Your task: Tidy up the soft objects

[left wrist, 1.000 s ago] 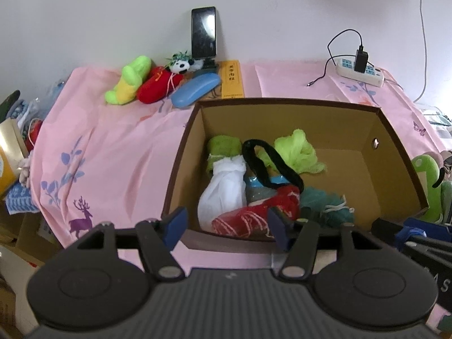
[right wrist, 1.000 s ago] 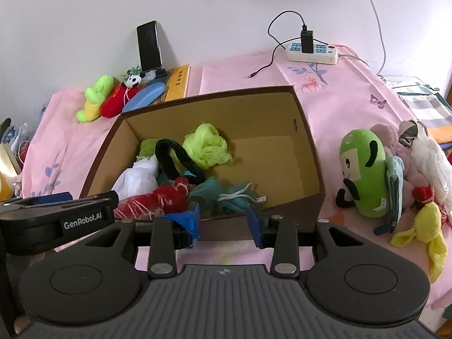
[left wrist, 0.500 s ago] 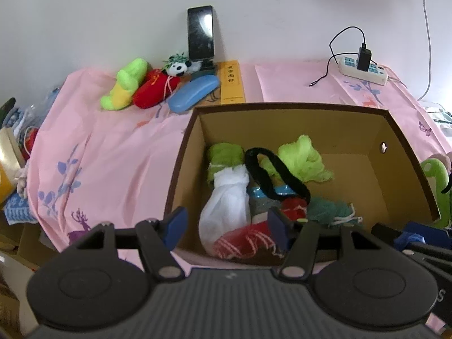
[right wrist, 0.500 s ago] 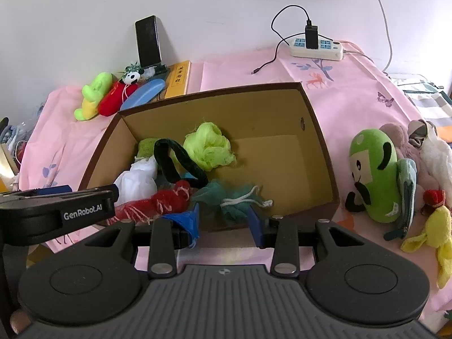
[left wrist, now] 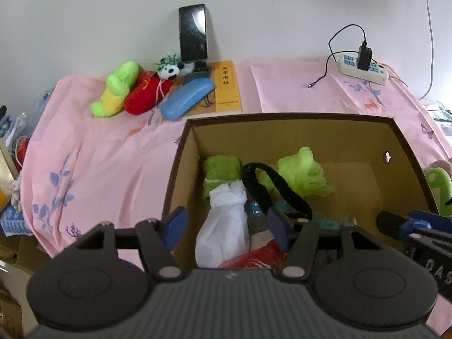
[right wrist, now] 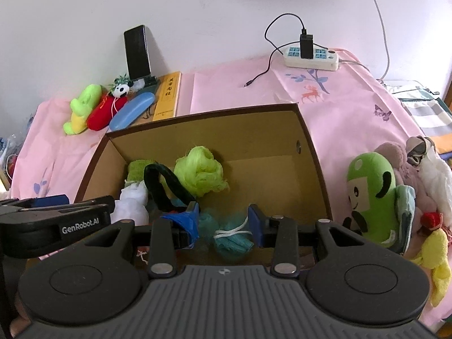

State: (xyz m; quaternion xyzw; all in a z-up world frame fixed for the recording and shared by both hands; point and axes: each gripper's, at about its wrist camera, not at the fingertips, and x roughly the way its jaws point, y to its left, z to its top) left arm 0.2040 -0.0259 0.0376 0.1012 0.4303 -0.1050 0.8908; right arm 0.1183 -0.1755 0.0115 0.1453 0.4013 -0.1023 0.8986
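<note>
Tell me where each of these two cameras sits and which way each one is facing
Left wrist: on the left gripper, looking forward and down into the cardboard box; its own open fingers show, with the right gripper at the right edge.
Right wrist: on the right gripper, aimed down over the box's near side, green plush to the right; its open fingers show, the left gripper at left.
Shared: box, phone, power strip.

box (right wrist: 316, 169) right half free, left crowded
</note>
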